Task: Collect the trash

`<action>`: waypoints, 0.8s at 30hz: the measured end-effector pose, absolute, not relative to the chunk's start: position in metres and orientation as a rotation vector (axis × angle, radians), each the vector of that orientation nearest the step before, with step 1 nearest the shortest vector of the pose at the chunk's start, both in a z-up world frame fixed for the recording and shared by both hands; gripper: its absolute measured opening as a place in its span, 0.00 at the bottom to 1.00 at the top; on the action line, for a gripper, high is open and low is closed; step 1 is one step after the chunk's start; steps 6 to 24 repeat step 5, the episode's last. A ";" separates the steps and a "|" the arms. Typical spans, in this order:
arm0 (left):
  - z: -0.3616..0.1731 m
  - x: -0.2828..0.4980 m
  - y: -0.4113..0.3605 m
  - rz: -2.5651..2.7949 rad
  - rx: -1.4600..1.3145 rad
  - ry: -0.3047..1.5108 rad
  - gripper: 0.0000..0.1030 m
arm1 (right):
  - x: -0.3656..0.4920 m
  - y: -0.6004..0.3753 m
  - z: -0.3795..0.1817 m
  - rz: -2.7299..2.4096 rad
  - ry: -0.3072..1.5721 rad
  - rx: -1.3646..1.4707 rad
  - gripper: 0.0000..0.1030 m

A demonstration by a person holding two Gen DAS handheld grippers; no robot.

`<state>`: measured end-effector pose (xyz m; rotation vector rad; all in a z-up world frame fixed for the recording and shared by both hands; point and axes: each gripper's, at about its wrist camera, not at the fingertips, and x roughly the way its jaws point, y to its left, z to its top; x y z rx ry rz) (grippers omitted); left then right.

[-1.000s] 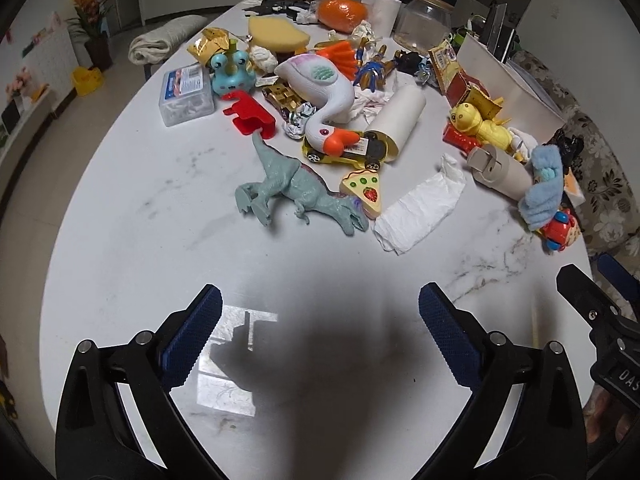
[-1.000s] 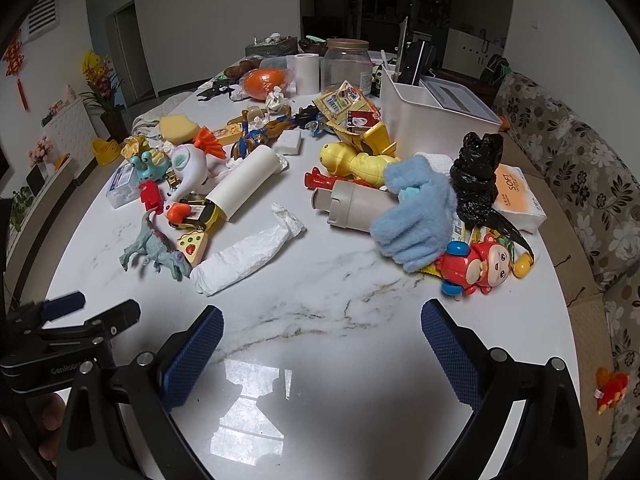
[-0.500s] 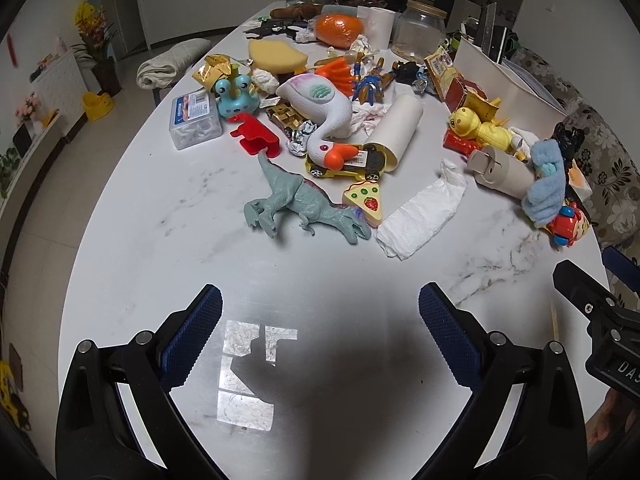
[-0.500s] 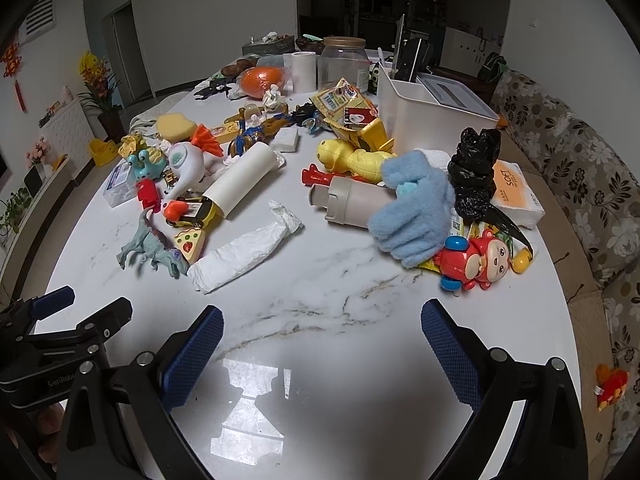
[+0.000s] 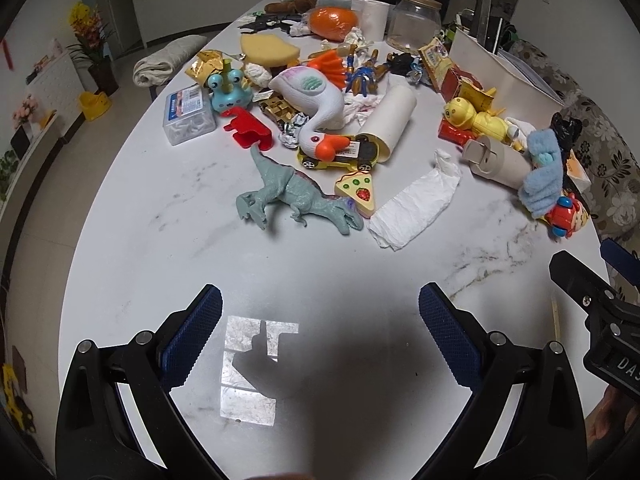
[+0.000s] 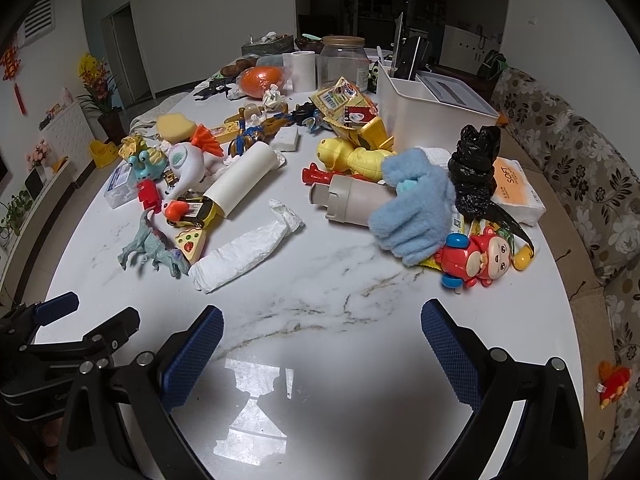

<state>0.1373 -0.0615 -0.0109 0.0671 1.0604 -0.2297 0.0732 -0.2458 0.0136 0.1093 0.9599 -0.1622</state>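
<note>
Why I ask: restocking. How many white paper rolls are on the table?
2. One white roll lies on its side mid-table, open end at the yellow toy car; the other roll stands upright at the far end beside the glass jar. Clutter may hide more.

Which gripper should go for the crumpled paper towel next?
Probably right: the paper towel lies just ahead of the open right gripper; from the open left gripper it sits farther off.

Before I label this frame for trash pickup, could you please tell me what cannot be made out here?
- Toy car: left wrist view, front hidden under the goose toy.
- White bin: both views, its wall hides the contents.
- Glass jar: too far to read its contents.
- Black bag: right wrist view, knotted, contents unseen.
</note>
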 end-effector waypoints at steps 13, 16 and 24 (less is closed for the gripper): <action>-0.008 0.135 -0.063 -0.227 0.088 1.034 0.93 | 0.073 -0.247 0.013 -0.167 0.960 0.111 0.95; -0.008 0.135 -0.063 -0.227 0.088 1.034 0.93 | 0.073 -0.247 0.013 -0.167 0.960 0.111 0.95; -0.008 0.135 -0.063 -0.227 0.088 1.034 0.93 | 0.073 -0.247 0.013 -0.167 0.960 0.111 0.95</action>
